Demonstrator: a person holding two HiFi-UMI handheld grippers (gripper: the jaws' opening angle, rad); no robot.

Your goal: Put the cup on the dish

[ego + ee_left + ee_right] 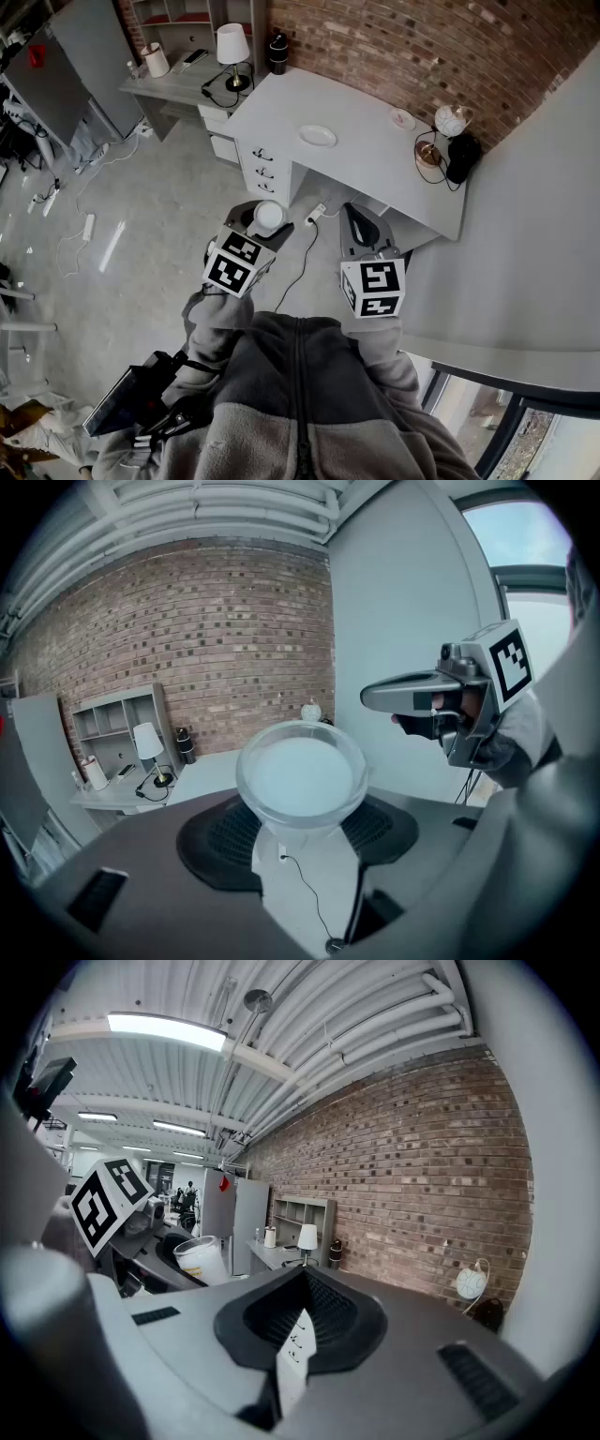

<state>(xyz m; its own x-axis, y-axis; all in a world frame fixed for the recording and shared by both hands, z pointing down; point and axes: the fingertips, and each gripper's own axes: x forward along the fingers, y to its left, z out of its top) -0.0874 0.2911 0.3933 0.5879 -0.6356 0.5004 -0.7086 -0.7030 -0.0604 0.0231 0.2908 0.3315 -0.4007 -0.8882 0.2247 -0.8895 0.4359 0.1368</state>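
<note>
The left gripper (263, 223) has its jaws spread wide and clamped on the cup (300, 778), held over the floor in front of the desk (375, 164). The dish (317, 135) lies on that desk, well apart from the cup. The right gripper (305, 1279) has its jaws drawn together on nothing.

Translucent cup (269, 217) upright in left gripper (263, 224); white dish (317, 136) on desk (375, 164).

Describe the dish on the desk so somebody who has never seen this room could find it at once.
Start at the large pale desk along the brick wall. The dish lies on its left part, above the drawers. It is the flat white oval lying alone, larger than the little pinkish saucer beside the globe lamp further right.
</note>
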